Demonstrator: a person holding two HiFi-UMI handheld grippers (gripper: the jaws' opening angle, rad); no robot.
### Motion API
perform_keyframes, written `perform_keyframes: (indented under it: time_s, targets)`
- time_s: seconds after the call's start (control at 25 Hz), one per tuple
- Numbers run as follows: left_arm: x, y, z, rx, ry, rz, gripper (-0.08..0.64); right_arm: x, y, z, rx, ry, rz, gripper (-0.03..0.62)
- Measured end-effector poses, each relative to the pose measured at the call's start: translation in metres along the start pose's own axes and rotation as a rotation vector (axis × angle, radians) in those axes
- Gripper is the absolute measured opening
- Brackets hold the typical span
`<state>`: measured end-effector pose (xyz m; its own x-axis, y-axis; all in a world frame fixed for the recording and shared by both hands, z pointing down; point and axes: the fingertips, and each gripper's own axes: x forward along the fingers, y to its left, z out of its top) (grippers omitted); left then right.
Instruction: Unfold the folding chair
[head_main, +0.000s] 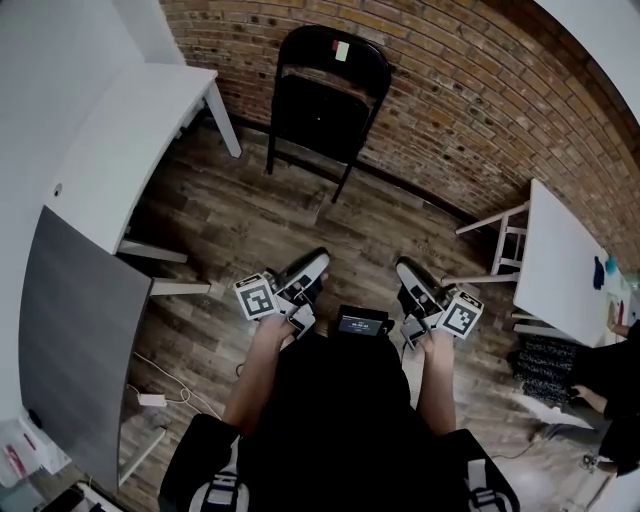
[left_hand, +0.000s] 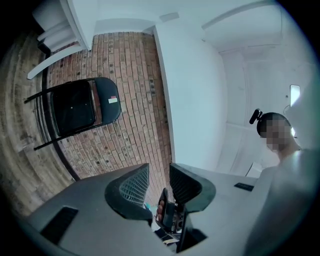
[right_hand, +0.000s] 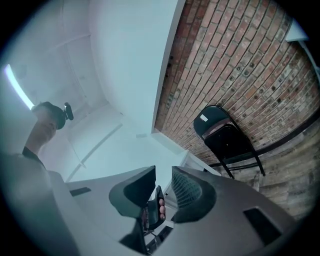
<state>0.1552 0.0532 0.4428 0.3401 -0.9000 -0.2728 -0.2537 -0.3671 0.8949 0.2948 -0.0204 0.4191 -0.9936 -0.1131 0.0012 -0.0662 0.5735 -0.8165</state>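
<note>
A black folding chair (head_main: 325, 100) stands folded flat against the brick wall, well ahead of me across the wooden floor. It also shows small and far off in the left gripper view, chair (left_hand: 75, 110), and in the right gripper view, chair (right_hand: 227, 137). My left gripper (head_main: 310, 275) and right gripper (head_main: 410, 280) are held side by side close to my body, pointing toward the chair. A narrow gap shows between the jaws of the left gripper (left_hand: 159, 175) and of the right gripper (right_hand: 163, 180). Nothing is between either pair.
A white table (head_main: 130, 140) and a grey panel (head_main: 70, 330) line the left side. Another white table (head_main: 570, 270) with wooden legs (head_main: 495, 240) stands at the right, with a person (head_main: 610, 390) beyond it. Cables (head_main: 160, 400) lie on the floor at my left.
</note>
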Motion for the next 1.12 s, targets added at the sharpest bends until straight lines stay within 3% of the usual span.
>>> perform_keyframes:
  time_s: [0.36,0.52,0.68,0.84,1.12]
  targets:
    - [0.027,0.028,0.035,0.063,-0.091,0.095,0.216,0.041,-0.045,0.049,0.014,0.051,0.102,0.083]
    - [0.069,0.038,0.050,0.060,-0.147,0.124,0.232,0.057,-0.070,0.096,0.016,0.079,0.168,0.083]
    - [0.118,0.043,0.059,0.121,-0.152,0.167,0.232,0.063,-0.095,0.146,0.010,0.099,0.223,0.083]
    - [0.147,0.052,0.060,0.114,-0.187,0.218,0.230,0.066,-0.116,0.179,0.030,0.118,0.269,0.083]
    - [0.142,0.068,0.058,0.080,-0.255,0.306,0.232,0.084,-0.140,0.193,0.076,0.148,0.299,0.091]
